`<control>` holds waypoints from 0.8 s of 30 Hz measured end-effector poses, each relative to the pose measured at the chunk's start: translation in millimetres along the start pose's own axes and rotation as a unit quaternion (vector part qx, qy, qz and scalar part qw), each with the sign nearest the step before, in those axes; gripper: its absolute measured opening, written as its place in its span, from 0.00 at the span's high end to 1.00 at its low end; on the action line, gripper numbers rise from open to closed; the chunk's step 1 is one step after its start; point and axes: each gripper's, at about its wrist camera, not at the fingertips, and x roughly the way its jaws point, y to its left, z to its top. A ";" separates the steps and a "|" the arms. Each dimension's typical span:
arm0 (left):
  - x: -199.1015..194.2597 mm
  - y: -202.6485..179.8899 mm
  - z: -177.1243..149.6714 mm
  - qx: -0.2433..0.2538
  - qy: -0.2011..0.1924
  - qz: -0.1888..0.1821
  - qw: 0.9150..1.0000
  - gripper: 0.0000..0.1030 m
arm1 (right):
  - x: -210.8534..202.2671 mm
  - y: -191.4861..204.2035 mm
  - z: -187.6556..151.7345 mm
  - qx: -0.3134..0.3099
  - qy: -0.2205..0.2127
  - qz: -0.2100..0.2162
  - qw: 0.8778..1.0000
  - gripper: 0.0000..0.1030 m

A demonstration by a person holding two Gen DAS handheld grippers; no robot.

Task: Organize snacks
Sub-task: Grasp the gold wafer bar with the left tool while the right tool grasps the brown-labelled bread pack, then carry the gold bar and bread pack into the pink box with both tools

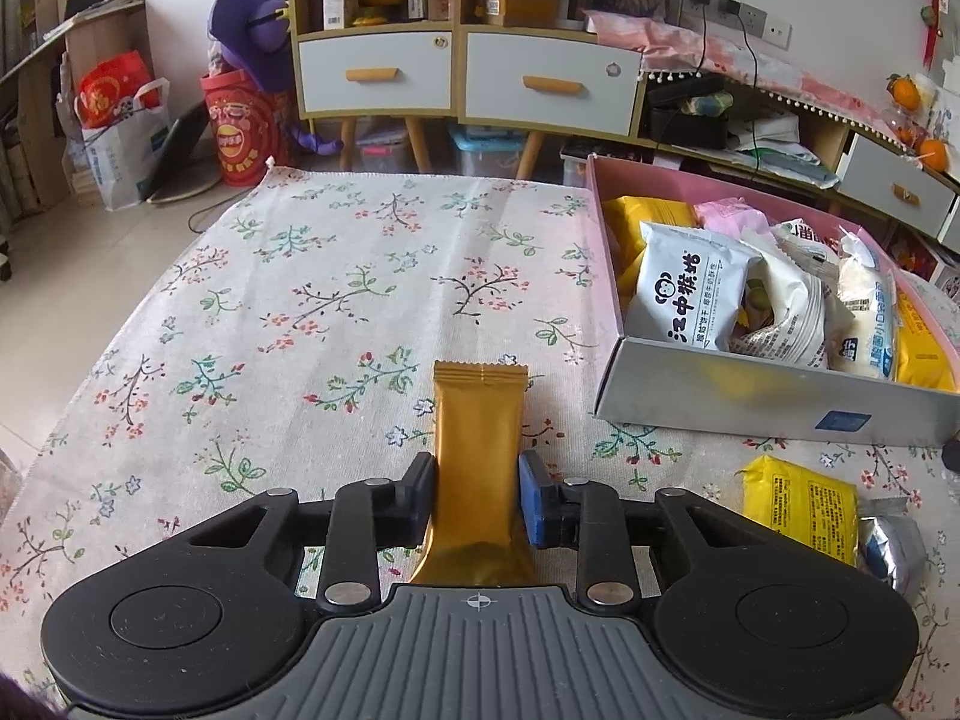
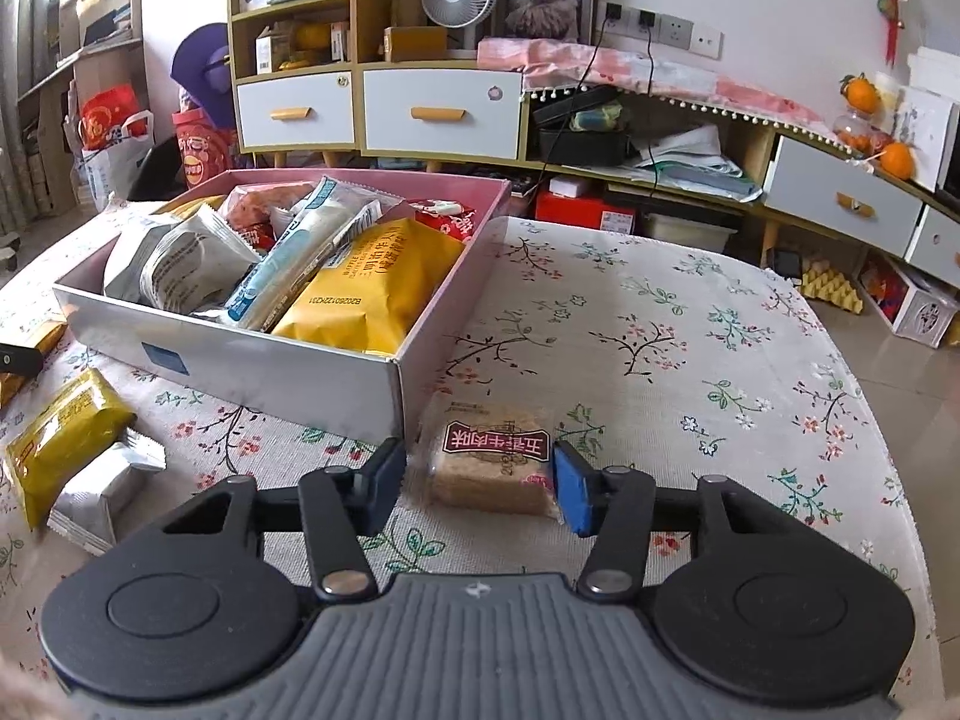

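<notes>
In the left wrist view my left gripper [image 1: 477,462] is shut on a long gold snack packet [image 1: 477,414]. Both pads press its sides, and its far end lies on the floral tablecloth [image 1: 336,300]. In the right wrist view my right gripper [image 2: 479,456] straddles a clear-wrapped brown snack bar [image 2: 489,468] with a dark red label, lying flat on the cloth. The blue right pad touches the wrapper and a small gap shows at the left pad, so this gripper is open. The snack box [image 2: 270,372] stands just left of the bar, and to the right of the gold packet as the same snack box [image 1: 750,384].
The box is heaped with several white and yellow packets. A yellow packet [image 1: 801,507] and a silver packet [image 1: 894,546] lie on the cloth in front of it, the same yellow packet [image 2: 60,444] and silver packet [image 2: 102,498] in the right wrist view. The table's edges drop to the floor, with cabinets beyond.
</notes>
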 end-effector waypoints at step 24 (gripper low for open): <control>-22.4 4.5 8.2 -0.037 -0.011 -0.038 0.999 0.75 | -12.3 -14.1 9.1 0.050 -0.005 -0.017 0.999 0.62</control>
